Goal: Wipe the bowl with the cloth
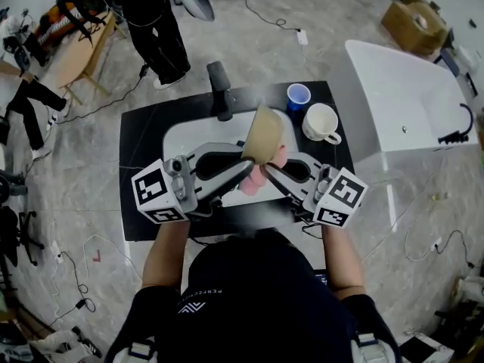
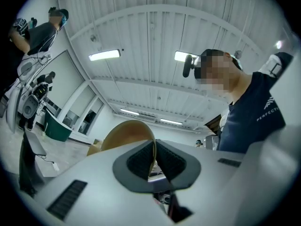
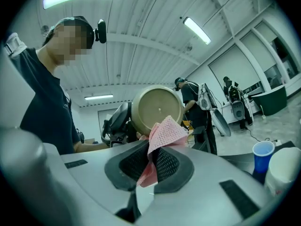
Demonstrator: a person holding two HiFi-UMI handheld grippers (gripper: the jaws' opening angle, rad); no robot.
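Bowl (image 1: 263,133) hangs tilted above the sink (image 1: 180,136), its rim pinched in the left gripper (image 2: 153,160). Pink cloth (image 3: 165,132) (clamped in the right gripper (image 3: 151,163)) meets its lower edge; blue cup (image 1: 298,95) and mug (image 1: 321,122) stand beside the sink.

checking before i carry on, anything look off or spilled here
Nothing stands out. The bowl is tipped on edge only because the left gripper pinches its rim; the right gripper holds the cloth; blue cup and mug stand upright.
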